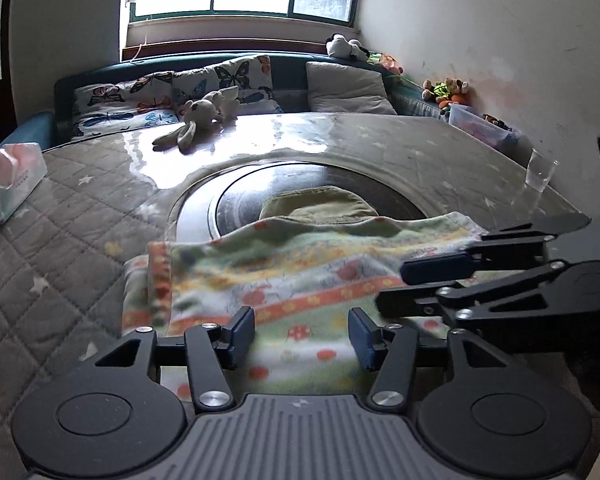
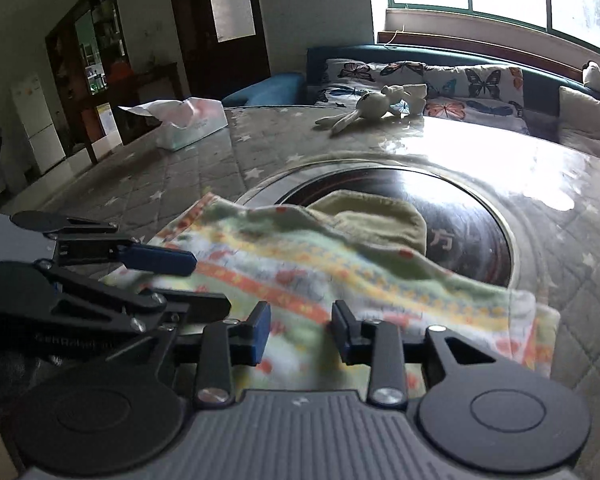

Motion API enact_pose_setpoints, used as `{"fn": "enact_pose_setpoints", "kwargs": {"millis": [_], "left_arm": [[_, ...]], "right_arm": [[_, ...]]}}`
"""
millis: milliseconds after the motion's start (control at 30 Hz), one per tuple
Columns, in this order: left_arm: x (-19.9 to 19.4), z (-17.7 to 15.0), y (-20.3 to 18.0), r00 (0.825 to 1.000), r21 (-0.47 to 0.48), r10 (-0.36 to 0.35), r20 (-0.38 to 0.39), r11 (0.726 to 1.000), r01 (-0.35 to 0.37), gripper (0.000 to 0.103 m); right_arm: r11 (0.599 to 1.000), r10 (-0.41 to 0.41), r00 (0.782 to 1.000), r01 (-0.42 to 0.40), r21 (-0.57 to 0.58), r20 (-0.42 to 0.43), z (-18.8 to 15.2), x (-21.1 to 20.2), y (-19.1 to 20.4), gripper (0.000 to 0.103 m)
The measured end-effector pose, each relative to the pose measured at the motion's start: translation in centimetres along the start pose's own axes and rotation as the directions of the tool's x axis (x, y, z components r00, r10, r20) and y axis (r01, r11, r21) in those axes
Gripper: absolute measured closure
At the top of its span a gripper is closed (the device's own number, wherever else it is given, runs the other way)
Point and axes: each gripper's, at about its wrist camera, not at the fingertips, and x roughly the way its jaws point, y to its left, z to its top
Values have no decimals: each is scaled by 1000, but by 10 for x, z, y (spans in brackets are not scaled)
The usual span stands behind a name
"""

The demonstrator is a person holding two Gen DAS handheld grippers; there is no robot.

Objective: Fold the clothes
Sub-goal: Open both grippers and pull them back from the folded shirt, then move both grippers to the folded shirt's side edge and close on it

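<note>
A patterned cloth point(image 1: 300, 264) point(image 2: 300, 264) with orange stripes and mushroom prints lies folded over on the table, partly over the dark round turntable point(image 1: 240, 196) point(image 2: 460, 208). An olive-green cloth point(image 1: 316, 204) point(image 2: 372, 216) lies behind it, partly under its far edge. My left gripper point(image 1: 302, 324) point(image 2: 204, 280) hovers over the cloth's near edge, open, its pads not pressing on it. My right gripper point(image 2: 300, 320) point(image 1: 396, 286) is just to the right of it, also open above the cloth. Neither holds anything.
The table point(image 1: 80, 220) has a grey quilted cover with stars under a shiny clear sheet. On it are a tissue box point(image 1: 8, 180) point(image 2: 192, 124), a plush bunny point(image 1: 196, 120) point(image 2: 372, 108) and a clear cup point(image 1: 540, 170). A sofa with butterfly cushions point(image 1: 228, 76) stands behind.
</note>
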Motion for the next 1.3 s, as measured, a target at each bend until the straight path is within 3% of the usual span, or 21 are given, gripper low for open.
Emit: {"fn": "enact_pose_setpoints", "kwargs": {"millis": [400,633,833,1100,1300], "left_arm": [[-22,-24,3,999,-40,27,26,999,-26,36],[-27,-31,5,999,-44,21,30,999,-19,36],[-29,-35,6,999,-44,19,32,999,-17,36],[-28,-33,3,999,-41,24,25,999,-23,32],[-30,-27,5,999,-34,30,11,999,-30,32]], "right_arm": [[997,-12,1000,13,-75,14,-35,-32,15,68],[999,-49,998,50,-20,34,-52,-56,-2,68],[993,-114,993,114,28,-8,-66,-72,-25,68],[994,-108,991,106,27,80,-44,-80,-27,68],[990,-122,992,119,76,37,-40,-54,-45,68]]}}
